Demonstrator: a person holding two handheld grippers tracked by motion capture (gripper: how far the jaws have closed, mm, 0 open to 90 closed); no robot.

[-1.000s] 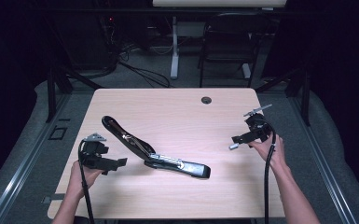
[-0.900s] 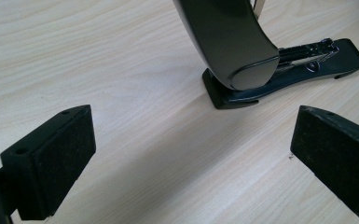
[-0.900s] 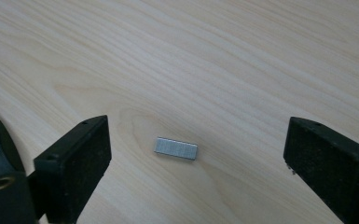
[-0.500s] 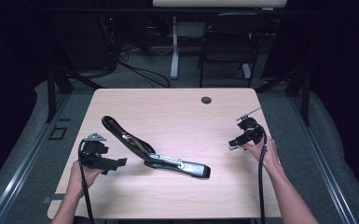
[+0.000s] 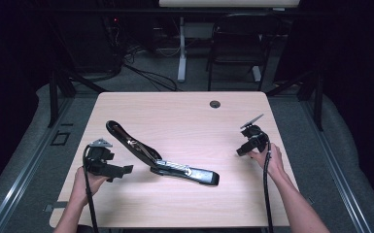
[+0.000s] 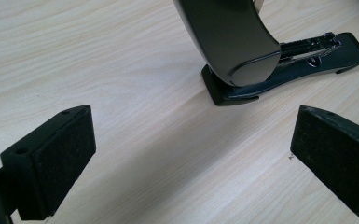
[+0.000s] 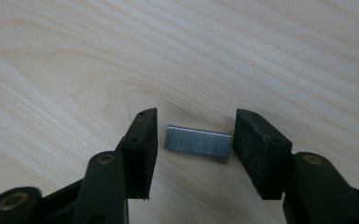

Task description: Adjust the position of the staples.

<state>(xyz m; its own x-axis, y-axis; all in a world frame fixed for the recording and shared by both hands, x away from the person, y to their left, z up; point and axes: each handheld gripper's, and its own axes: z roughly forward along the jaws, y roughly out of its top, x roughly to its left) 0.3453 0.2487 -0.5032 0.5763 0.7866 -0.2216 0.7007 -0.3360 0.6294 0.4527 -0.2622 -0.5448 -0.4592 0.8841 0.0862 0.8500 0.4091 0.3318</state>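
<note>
Right tongs (image 7: 196,140) closing, staple strip (image 7: 198,141) between, small gaps; left tongs (image 6: 191,154) wide apart.

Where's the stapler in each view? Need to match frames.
High view: the stapler lies opened out at mid-table, arm toward the upper left, base toward the lower right.
Left gripper view: top, right of centre, with the curved arm over the base.
Right gripper view: looks at a staple strip lying between the fingers, which have just been closing and are not yet pressing on it.
Shared landmark: the light wood-grain table.
</note>
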